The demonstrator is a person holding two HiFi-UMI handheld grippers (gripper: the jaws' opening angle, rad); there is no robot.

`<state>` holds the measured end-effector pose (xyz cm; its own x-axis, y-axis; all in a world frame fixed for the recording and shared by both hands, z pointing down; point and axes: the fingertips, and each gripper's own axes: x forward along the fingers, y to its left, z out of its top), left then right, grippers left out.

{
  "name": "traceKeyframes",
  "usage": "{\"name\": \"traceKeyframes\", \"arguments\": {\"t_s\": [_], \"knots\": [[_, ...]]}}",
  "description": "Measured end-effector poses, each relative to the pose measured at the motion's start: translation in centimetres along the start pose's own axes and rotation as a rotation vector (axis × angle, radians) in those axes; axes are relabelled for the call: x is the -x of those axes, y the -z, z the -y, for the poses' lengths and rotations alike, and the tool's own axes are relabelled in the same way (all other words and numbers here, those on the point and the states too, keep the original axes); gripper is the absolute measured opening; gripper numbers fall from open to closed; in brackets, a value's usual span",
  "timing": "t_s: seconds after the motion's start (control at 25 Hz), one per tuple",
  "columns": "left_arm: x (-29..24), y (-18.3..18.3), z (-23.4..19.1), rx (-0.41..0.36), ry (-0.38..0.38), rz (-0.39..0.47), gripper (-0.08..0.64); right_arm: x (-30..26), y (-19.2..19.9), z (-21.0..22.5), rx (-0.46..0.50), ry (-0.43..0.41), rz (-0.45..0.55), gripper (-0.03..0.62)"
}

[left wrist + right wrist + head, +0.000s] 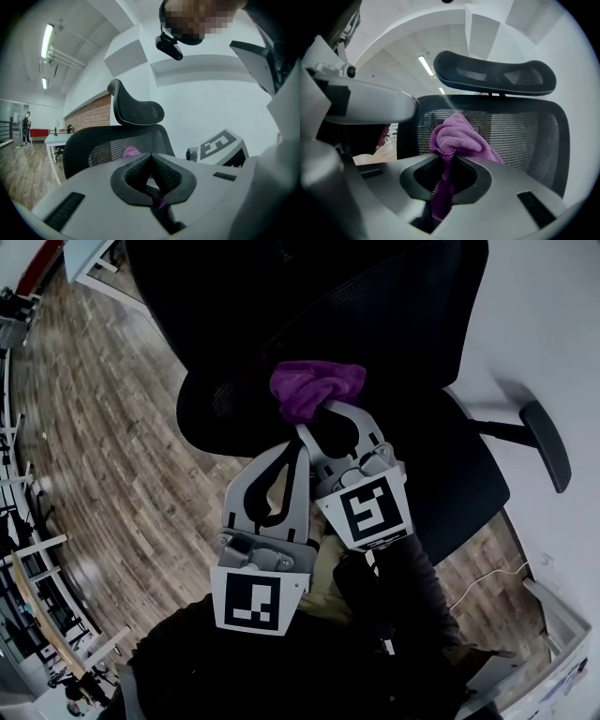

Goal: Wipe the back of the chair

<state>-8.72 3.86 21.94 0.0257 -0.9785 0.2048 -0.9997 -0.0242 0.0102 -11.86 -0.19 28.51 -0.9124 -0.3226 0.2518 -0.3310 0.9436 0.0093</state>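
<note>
Your right gripper [328,411] is squeezing the cloth [314,388], top middle. Your left gripper [298,442] is sitting closed beside it. You should be pressing the cloth flat on the chair back [525,136].

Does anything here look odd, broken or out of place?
Nothing looks broken or spilled. The purple cloth is bunched in the right claw in front of the chair's mesh back. One small oddity: a purple fleck sits inside the shut left claw; I cannot tell what it is.
</note>
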Motion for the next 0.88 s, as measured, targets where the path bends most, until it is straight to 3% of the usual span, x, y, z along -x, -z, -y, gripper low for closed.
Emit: {"name": "traceKeyframes", "arguments": {"t_s": [0.88], "knots": [[-3.7, -1.0, 1.5, -0.022, 0.105, -0.016, 0.009, 1.0, -0.2, 5.9, -0.01, 0.104, -0.005, 0.045]]}}
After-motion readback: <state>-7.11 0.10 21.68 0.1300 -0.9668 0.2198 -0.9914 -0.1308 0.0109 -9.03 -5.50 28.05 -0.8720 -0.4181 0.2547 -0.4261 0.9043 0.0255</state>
